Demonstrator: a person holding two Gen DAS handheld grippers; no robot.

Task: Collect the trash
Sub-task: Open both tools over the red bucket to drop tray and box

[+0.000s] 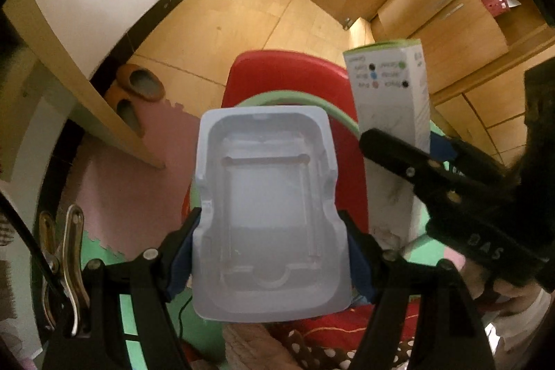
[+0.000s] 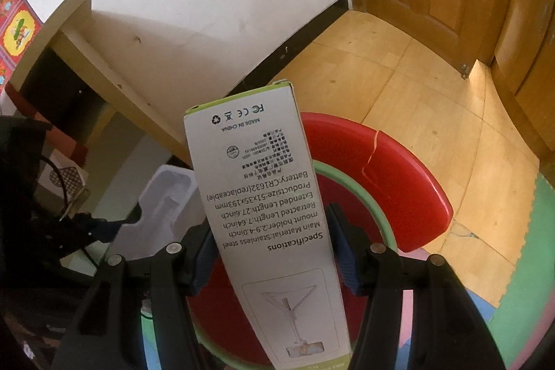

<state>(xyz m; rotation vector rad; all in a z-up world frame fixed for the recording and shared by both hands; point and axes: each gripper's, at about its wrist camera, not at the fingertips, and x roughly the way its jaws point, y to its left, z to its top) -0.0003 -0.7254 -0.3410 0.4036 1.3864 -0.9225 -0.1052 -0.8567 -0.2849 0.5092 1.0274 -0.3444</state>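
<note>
Grippers steeply down over red bin [image 2: 409, 175], fingers [image 1: 180, 252] clamping tray [image 1: 267, 214], box [image 2: 274, 231].

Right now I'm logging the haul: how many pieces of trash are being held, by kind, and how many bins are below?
White plastic tray: 1
Cardboard box: 1
Red bin: 1
Total: 3

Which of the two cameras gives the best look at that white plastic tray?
The left wrist view: the plastic tray fills the middle, held between the left gripper's pads, its moulded hollow facing the camera. The right wrist view shows only part of it at the left, behind the cardboard box.
</note>
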